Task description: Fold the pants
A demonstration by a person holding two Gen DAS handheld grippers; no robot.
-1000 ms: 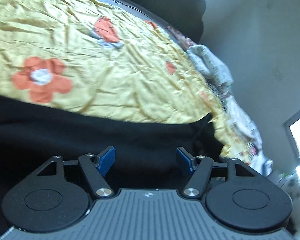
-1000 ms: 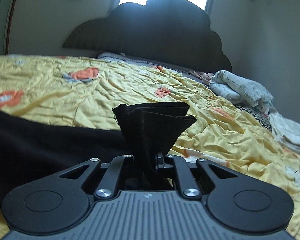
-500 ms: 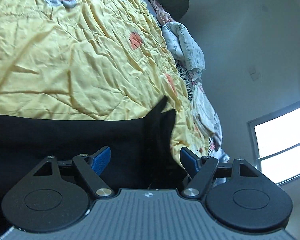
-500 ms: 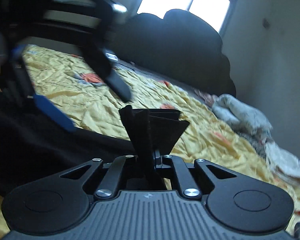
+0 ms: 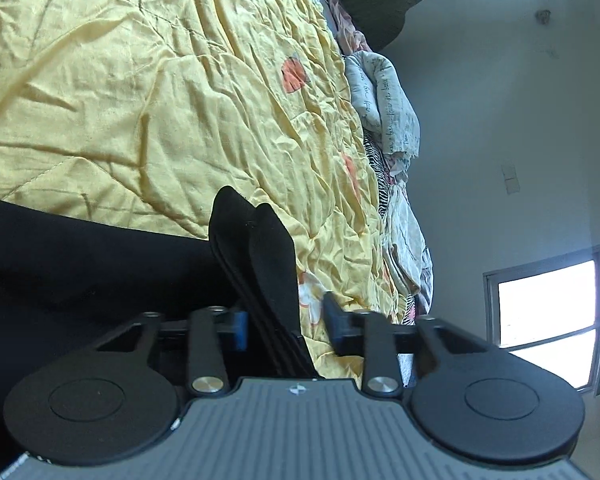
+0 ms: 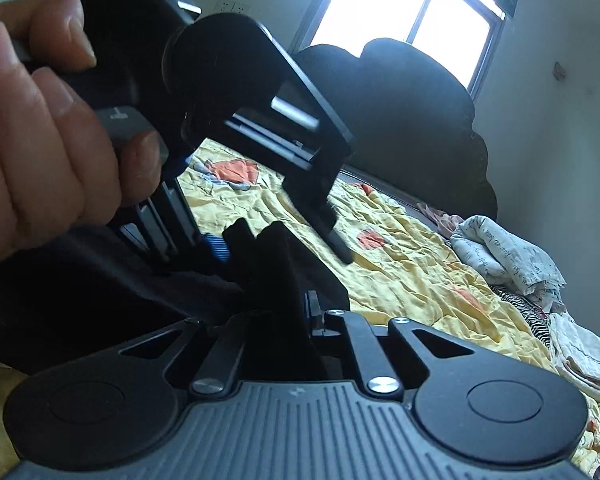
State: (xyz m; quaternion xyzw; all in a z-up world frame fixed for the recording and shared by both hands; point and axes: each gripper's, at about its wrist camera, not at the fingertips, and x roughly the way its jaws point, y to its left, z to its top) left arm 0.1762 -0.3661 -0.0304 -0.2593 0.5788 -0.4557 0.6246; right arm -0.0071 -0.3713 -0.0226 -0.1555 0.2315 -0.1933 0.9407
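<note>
The black pants [image 5: 80, 264] lie on a yellow flowered quilt [image 5: 160, 92]. A bunched black fold [image 5: 260, 264] stands up between the blue pads of my left gripper [image 5: 284, 330], whose jaws stand open around it. My right gripper [image 6: 296, 320] is shut on the same black fold [image 6: 272, 276]. In the right wrist view the left gripper [image 6: 284, 248] comes in from the upper left, held by a hand [image 6: 40, 128], its fingers either side of the fold.
A dark headboard [image 6: 400, 112] stands at the far end of the bed. A pile of light clothes and bedding [image 6: 508, 256] lies along the bed's right side, also in the left wrist view [image 5: 388, 112]. Windows [image 6: 404, 12] are in the walls.
My left gripper has swung over to the fold that the right gripper holds, and its jaws have narrowed around it. The right gripper has stayed shut on the pants and tilted.
</note>
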